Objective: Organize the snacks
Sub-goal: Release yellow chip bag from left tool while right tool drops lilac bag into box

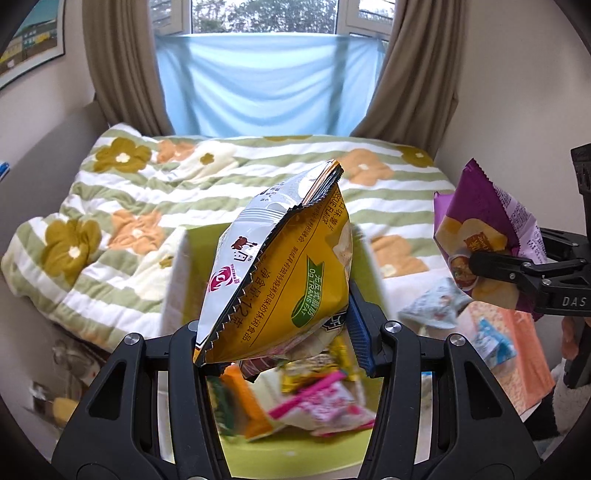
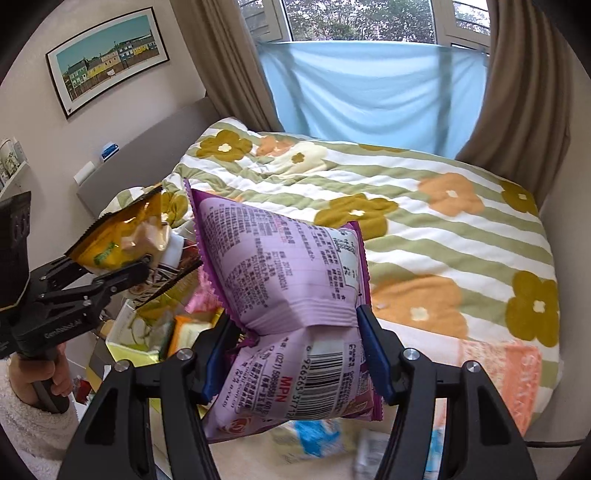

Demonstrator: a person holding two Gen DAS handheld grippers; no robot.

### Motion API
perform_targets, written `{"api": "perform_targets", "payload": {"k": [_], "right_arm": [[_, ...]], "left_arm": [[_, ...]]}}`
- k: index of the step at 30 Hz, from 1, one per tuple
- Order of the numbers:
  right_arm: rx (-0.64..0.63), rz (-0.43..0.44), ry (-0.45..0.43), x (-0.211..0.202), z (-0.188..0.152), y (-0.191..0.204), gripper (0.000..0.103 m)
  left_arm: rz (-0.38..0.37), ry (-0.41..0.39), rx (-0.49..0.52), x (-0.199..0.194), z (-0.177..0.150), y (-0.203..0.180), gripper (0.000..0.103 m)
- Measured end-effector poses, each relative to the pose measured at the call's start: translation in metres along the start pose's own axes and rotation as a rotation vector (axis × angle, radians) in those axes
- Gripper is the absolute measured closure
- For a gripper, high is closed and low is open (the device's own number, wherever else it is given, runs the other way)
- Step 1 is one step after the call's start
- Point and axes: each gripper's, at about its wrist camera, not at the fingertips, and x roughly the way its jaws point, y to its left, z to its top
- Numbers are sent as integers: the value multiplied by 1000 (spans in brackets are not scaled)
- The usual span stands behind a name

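We are in a home bedroom: ahead of the grippers lies a bed with a floral striped quilt, beyond it a curtained window, and up left a framed picture hangs.

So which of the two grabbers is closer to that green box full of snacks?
Left. The left gripper, holding the yellow chip bag, hangs right over the green box. The right gripper, with the purple bag, is off to its right.
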Motion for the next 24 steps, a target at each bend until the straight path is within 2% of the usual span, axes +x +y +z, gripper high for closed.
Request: {"api": "perform_targets", "payload": {"k": [3,10,11,12,14,17,24], "right_arm": [[19,5,11,21,11,25,44],[94,-29,45,55,18,62,44],[110,-36,49,58,17,65,44],[125,-42,53,61,16,68,44],[142,-51,60,64,14,70,44],[150,-62,80,68,10,74,44],[153,-41,112,80,1,82,44]], "left_arm": [[-12,33,20,19,4,32,56],[-53,106,76,64,13,69,54],[-62,112,75,67,13,72,47],[-78,119,70,70,12,75,27],[-97,114,62,69,8,79,1],[-128,102,59,59,0,81,0],[-91,94,7,27,-27,96,0]]}}
